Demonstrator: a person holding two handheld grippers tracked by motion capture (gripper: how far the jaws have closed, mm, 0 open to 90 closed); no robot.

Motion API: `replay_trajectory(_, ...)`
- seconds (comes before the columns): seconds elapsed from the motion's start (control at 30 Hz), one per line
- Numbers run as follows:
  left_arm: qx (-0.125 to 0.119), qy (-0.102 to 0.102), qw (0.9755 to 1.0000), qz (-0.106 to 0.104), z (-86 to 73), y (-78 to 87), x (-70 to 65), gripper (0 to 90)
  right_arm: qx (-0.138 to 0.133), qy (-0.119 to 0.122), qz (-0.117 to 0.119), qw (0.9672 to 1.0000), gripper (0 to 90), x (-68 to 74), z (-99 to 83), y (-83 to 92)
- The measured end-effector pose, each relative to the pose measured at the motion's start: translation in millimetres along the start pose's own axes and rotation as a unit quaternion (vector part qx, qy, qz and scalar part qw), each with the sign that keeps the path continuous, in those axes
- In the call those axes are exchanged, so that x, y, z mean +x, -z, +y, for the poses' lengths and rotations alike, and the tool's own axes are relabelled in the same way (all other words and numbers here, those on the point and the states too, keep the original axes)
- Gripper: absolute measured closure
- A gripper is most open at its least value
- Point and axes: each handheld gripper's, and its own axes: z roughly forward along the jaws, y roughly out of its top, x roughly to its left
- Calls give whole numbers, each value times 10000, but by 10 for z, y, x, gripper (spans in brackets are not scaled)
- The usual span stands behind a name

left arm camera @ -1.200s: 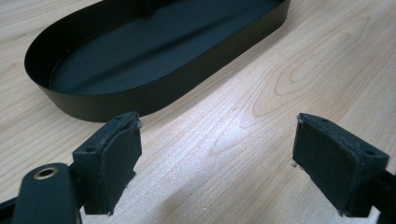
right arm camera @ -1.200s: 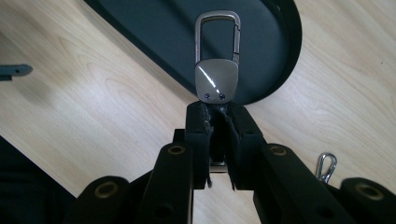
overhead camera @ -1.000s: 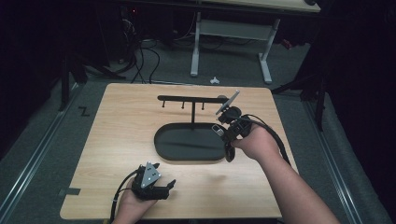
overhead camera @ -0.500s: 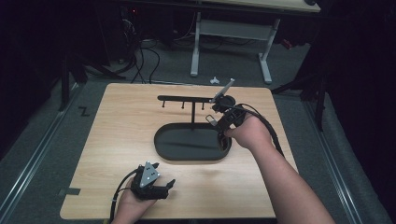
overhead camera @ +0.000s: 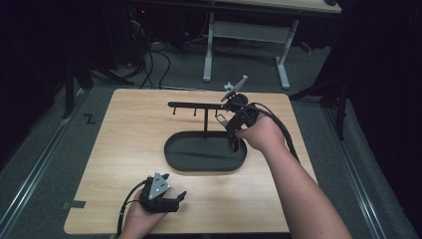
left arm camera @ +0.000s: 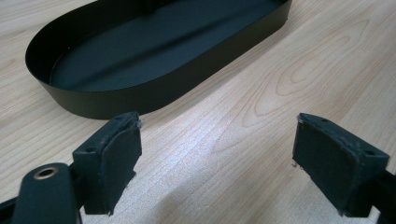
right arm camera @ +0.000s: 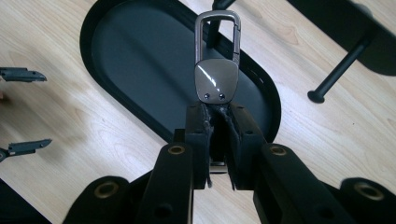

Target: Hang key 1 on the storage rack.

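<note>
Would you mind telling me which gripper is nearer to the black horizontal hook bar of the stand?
The right gripper, holding a metal carabiner clip, is just below the bar. The left gripper rests open at the wooden table's near edge.

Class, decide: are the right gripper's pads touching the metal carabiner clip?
Touching: in the right gripper view the right gripper pads clamp the carabiner clip base between them.

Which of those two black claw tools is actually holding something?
The right gripper, up by the black stand: its jaws pinch a metal key clip. The left gripper rests low on the table, jaws wide apart and empty.
</note>
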Motion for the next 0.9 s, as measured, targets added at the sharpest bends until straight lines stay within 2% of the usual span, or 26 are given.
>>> replay_trajectory(0.03,7,-1,10000,-9,0,1,0,161,16,-53,-5,10000,808,7,8,6)
replay_trajectory(0.07,8,-2,10000,-11,0,0,0,161,-17,22,-2,10000,808,-3,19,4)
replay_trajectory(0.13,-4,1,10000,-5,-1,-2,-2,161,-31,37,-13,10000,808,-3,37,7)
replay_trajectory(0.17,11,-2,10000,-13,1,0,-1,161,-20,-42,-2,10000,808,8,46,9)
replay_trajectory(0.23,2,-3,10000,-9,0,1,-1,161,-40,33,-8,10000,808,3,67,8)
replay_trajectory(0.27,-1,-3,10000,-8,1,2,-2,160,-34,-34,-6,10000,808,12,76,11)
replay_trajectory(0.33,-15,-2,10000,-6,0,1,-3,160,-67,17,-1,10000,808,4,97,6)
replay_trajectory(0.47,-1,-3,10000,-15,0,3,0,160,-36,-77,-4,10000,807,0,125,-20)
replay_trajectory(0.5,-1,-3,10000,-14,0,3,1,160,-44,-15,-10,10000,808,-10,133,-30)
replay_trajectory(0.8,8,2,10000,-25,-1,1,5,160,-24,-161,-39,9999,808,-6,174,-89)
replay_trajectory(0.83,10,2,10000,-27,-1,-1,5,160,-32,-63,-59,10000,807,-15,179,-100)
replay_trajectory(0.9,24,-1,10000,-33,-1,-4,7,160,-26,-85,-51,9999,807,-8,177,-128)
